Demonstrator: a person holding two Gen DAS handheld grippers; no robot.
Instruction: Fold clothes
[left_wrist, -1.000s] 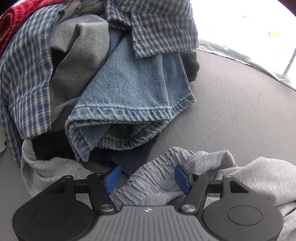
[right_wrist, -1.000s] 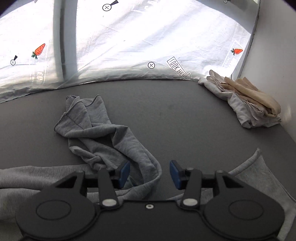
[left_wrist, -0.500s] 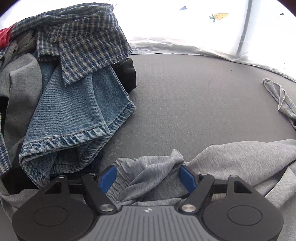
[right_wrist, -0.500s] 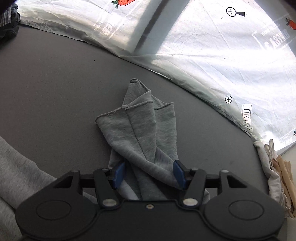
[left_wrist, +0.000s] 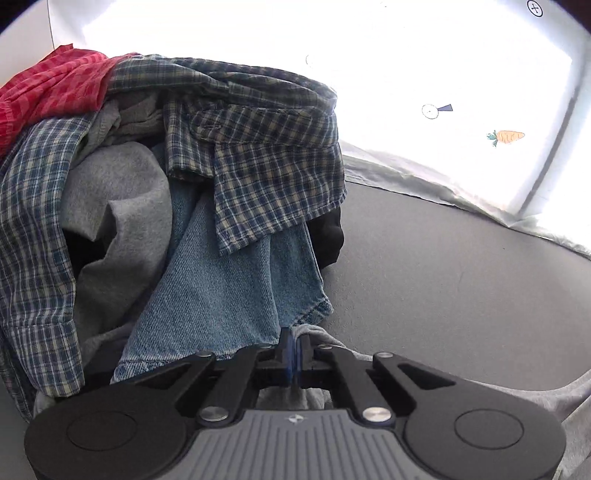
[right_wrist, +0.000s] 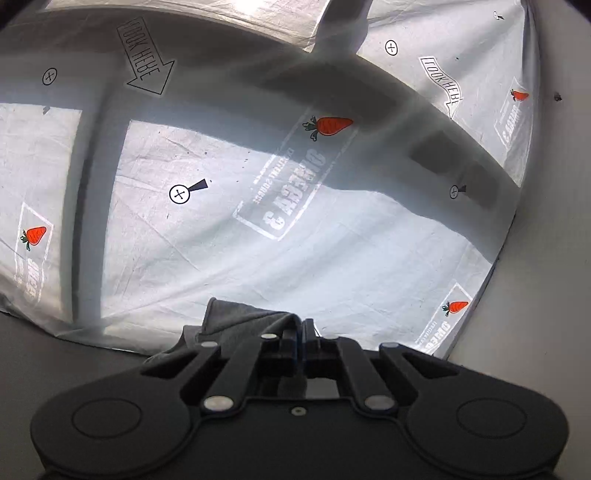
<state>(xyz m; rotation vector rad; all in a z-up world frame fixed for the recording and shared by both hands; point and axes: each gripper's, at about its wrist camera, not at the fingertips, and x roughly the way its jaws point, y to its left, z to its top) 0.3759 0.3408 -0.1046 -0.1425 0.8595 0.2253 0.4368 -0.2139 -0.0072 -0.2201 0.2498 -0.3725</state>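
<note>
Two handheld grippers, one per hand, each pinch grey fabric above a dark grey textured table. Nearest the left wrist camera, the left gripper has its blue-padded fingers pressed together on a fold of the grey knit garment, which trails off to the lower right across the table. Just beyond the fingertips rises one heap of unfolded laundry: a pair of blue denim jeans hanging down the front with its hem touching the grey garment, a grey sweatshirt bunched to the left, a blue-and-cream plaid shirt draped over the top and down the left side, a black item tucked at the pile's right edge, and a red checked cloth at the far upper left. Behind the table a white printed sheet covers a bright window. In the right wrist view, the right gripper is likewise clamped tight on a bunched edge of grey cloth, lifted against the sheet, where four carrot prints are visible, along with two reversed arrow labels and shadows of the window frame. A plain pale wall stands at right.
</note>
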